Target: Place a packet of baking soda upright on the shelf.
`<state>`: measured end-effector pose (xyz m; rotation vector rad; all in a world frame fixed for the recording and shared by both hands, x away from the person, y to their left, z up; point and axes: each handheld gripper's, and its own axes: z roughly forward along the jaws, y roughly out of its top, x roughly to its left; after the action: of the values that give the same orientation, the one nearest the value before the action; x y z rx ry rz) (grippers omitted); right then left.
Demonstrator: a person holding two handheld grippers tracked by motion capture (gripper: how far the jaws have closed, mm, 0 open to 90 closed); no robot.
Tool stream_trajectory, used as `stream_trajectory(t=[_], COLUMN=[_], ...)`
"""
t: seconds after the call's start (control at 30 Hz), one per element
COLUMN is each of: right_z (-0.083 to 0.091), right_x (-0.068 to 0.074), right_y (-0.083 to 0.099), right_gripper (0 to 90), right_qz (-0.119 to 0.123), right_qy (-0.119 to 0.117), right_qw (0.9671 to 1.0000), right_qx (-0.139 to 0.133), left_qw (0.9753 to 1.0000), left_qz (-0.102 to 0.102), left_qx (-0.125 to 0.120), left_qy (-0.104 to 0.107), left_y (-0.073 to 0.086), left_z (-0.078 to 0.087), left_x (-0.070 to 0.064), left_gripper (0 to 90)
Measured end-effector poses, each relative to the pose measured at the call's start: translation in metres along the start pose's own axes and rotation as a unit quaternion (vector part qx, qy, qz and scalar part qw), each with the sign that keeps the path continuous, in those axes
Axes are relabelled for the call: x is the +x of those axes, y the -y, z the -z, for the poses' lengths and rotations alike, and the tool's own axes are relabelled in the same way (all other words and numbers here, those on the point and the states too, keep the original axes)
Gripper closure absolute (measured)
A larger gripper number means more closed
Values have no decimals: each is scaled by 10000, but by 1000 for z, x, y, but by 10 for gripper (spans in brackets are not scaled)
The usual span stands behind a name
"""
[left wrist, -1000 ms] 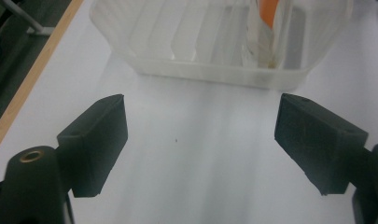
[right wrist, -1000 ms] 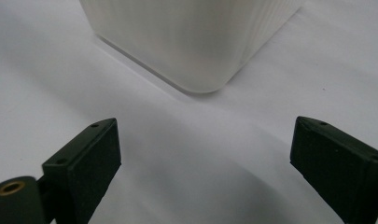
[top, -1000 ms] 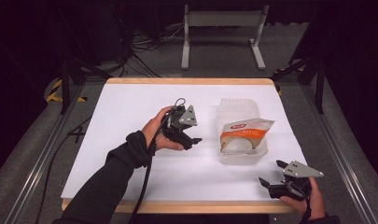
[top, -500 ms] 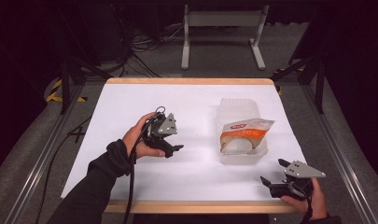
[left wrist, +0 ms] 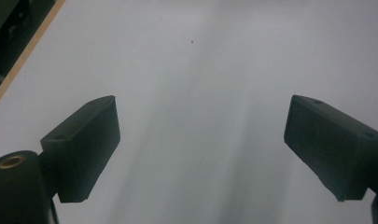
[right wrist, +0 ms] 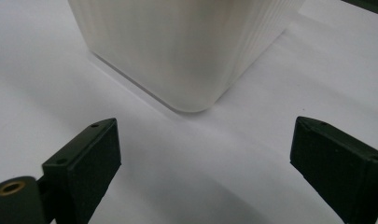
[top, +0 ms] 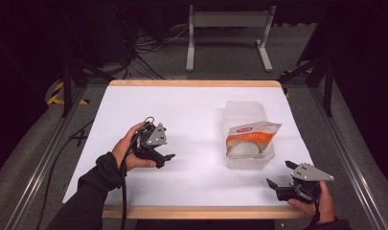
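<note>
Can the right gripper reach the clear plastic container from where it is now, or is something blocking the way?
Probably yes. The right gripper sits just in front of the clear plastic container, jaws open, and only bare white table lies between them. The container's corner is right ahead in the right gripper view.

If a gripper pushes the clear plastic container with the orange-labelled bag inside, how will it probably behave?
The clear plastic container looks thin-walled, so it probably is light and slides easily on the smooth white table. Its walls may flex if squeezed. The orange-labelled bag lies loosely on top and might shift.
</note>
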<state>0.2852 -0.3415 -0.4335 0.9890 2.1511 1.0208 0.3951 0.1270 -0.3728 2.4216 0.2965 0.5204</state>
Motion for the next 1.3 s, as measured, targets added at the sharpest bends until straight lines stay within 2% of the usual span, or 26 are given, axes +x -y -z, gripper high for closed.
stream_trajectory(t=[0.37,0.43,0.63,0.93,0.97,1.1,1.2,1.27,1.3], right_z=[-12,-13,-16,-17,-17,-17,-16,-16,-16], right_x=[0,0,-1,-1,-1,-3,-4,-4,-5], right_y=[-9,-10,-13,-13,-13,-12,-12,-11,-11], right_gripper=[94,93,93,94,94,94,93,94,94], right_qz=[158,169,211,217,207,178,177,173,163], right_qy=[-135,-155,-194,-193,-184,-160,-141,-129,-128], right_qw=[9998,9997,9996,9996,9996,9997,9997,9998,9998], right_qx=[-23,-17,-19,-16,-12,-8,-9,-13,-19], left_qw=[9991,9991,9976,9932,9931,9911,9884,9880,9870], left_qz=[353,354,575,1016,1019,1183,1360,1377,1426], left_qx=[35,53,73,-84,-89,-225,-379,-398,-443], left_qy=[-221,-239,-367,-554,-569,-571,-559,-577,-587], left_y=[41,44,66,100,104,117,128,131,135], left_z=[17,19,31,45,47,51,54,55,55], left_x=[-5,-5,-6,-8,-8,-8,-10,-11,-12], left_gripper=[114,114,114,112,112,111,109,110,109])
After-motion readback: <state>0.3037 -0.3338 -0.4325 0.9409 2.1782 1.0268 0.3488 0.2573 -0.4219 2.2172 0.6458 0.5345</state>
